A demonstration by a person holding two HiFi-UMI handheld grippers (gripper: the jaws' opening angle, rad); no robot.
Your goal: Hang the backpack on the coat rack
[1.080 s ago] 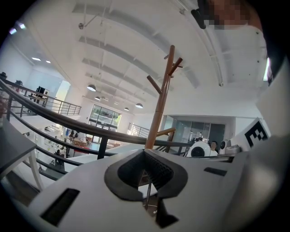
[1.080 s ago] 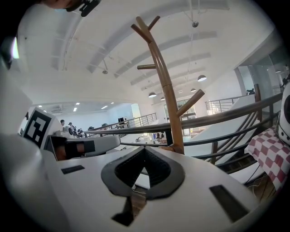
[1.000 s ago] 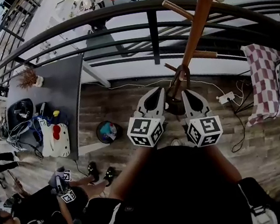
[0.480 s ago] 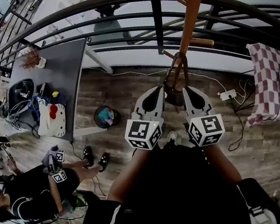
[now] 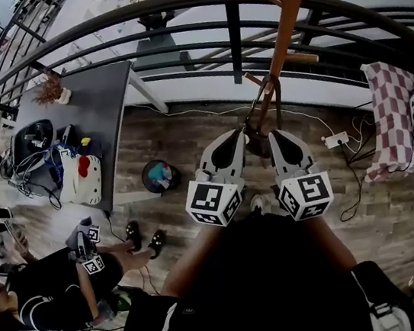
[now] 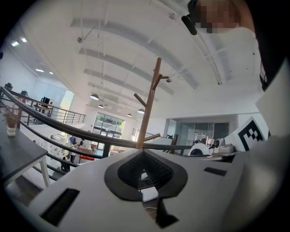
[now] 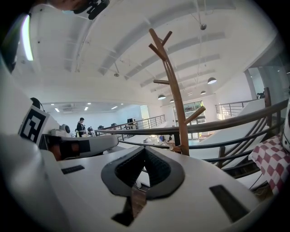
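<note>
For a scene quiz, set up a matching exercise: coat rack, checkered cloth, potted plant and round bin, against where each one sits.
Things:
1 coat rack
2 checkered cloth
3 potted plant
4 round bin

Places:
A on the grey table
B on the floor beside that table
C at the far right of the head view
D in the centre, rising past the railing

Pairs: 1-D, 2-C, 3-A, 4-B.

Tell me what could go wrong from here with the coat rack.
The left claw and right claw are shut and empty, facing the slim coat rack: a bump might rock it. A power strip lies on the floor by its base, a possible snag underfoot.
</note>
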